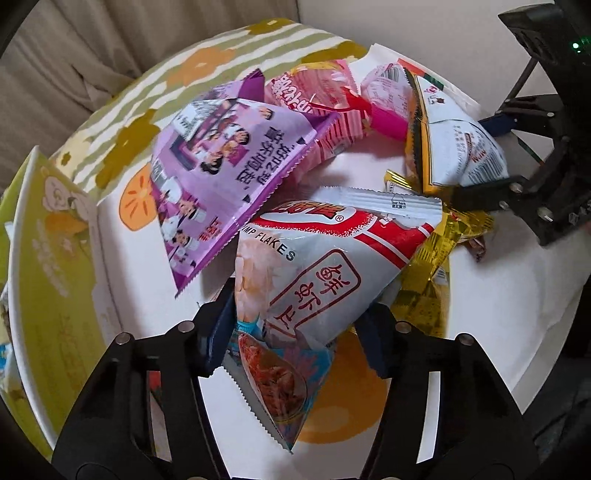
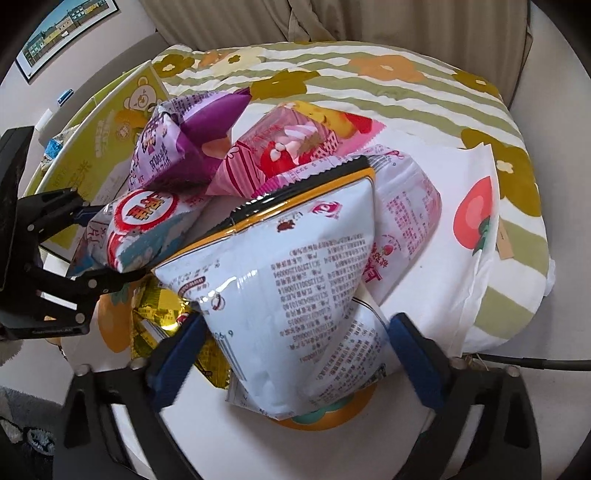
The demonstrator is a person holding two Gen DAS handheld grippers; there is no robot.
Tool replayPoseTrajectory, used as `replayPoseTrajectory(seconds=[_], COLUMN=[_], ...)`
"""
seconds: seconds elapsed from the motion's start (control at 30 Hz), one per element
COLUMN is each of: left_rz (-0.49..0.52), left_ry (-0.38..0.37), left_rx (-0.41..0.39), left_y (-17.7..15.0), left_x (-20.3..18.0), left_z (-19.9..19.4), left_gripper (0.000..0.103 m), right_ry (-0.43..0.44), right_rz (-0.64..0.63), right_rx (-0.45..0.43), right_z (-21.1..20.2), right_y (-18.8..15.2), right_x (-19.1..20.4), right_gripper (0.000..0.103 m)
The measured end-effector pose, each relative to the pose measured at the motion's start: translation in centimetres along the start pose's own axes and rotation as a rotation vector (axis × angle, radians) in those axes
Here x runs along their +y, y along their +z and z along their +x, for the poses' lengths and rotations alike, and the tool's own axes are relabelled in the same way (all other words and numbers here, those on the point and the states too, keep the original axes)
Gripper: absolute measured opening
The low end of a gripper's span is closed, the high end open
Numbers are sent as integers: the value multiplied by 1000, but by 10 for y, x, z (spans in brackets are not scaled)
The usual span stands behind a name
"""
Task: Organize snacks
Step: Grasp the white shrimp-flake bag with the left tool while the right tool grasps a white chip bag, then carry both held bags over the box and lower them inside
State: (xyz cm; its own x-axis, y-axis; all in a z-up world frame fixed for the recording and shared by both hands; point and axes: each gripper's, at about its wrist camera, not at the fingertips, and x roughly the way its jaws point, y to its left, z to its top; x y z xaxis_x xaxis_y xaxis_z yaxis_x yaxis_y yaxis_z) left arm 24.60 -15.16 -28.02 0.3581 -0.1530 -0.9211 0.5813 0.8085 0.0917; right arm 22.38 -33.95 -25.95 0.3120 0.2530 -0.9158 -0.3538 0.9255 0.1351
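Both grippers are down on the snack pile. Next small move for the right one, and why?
Probably close the right gripper onto the white snack bag: its blue pads straddle the bag but seem not yet to press it. The left gripper already pinches the shrimp flakes bag, so lifting can follow.

beige curtains (image 2: 295, 22) hang in folds at the back. below them lies a quilt (image 2: 369, 85) with green and white stripes and orange and olive flowers, and on it a white cloth (image 2: 436, 229) printed with round fruit. a pale wall (image 2: 96, 51) at left carries a framed picture (image 2: 62, 33) of buildings. grey carpet (image 2: 26, 417) shows at lower left. the light is soft and even.
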Motion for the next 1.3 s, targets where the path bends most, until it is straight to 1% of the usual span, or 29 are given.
replayPoseTrajectory(seconds=[0.03, 0.07, 0.1, 0.17, 0.27, 0.43, 0.6, 0.77, 0.87, 0.97, 1.1, 1.17, 1.3], left_rz=[-5, -9, -14, -21, -26, -36, -58, -95, -124, -152, -176, -195, -238], left_ry=[-3, -5, -5, -6, -3, 8, 14, 12, 15, 40, 97, 130, 179], left_rx=[0, -1, -3, -7, -20, -55, -102, -176, -225, -278, -332, -347, -364], left_y=[-1, -2, -3, -6, -10, -16, -21, -28, -33, -39, -50, -56, -71], left_x=[-1, -1, -1, -2, -4, -7, -5, 2, 10, 23, 47, 66, 103], left_z=[-1, -3, -4, -9, -18, -41, -68, -106, -130, -158, -190, -203, -223], left_gripper=[55, 55, 55, 55, 55, 55, 55, 55, 55, 55, 55, 55, 55], right_ry=[-4, 3, 5, -9, -33, -49, -73, -103, -116, -122, -95, -69, -31], right_rz=[1, 7, 8, -3, -21, -14, -13, -18, -30, -48, -71, -87, -140], right_rx=[4, 3, -3, -13, -21, -49, -87, -131, -172, -211, -278, -308, -342], right_z=[0, -1, -3, -7, -12, -30, -58, -85, -104, -120, -137, -143, -145], right_y=[-1, -2, -2, -4, -6, -12, -15, -11, -6, 3, 18, 31, 54], right_x=[0, -1, -1, 2, 6, 10, 22, 37, 52, 69, 97, 115, 157], right_gripper=[85, 79, 77, 67, 62, 60, 59, 59, 59, 59, 59, 59, 59])
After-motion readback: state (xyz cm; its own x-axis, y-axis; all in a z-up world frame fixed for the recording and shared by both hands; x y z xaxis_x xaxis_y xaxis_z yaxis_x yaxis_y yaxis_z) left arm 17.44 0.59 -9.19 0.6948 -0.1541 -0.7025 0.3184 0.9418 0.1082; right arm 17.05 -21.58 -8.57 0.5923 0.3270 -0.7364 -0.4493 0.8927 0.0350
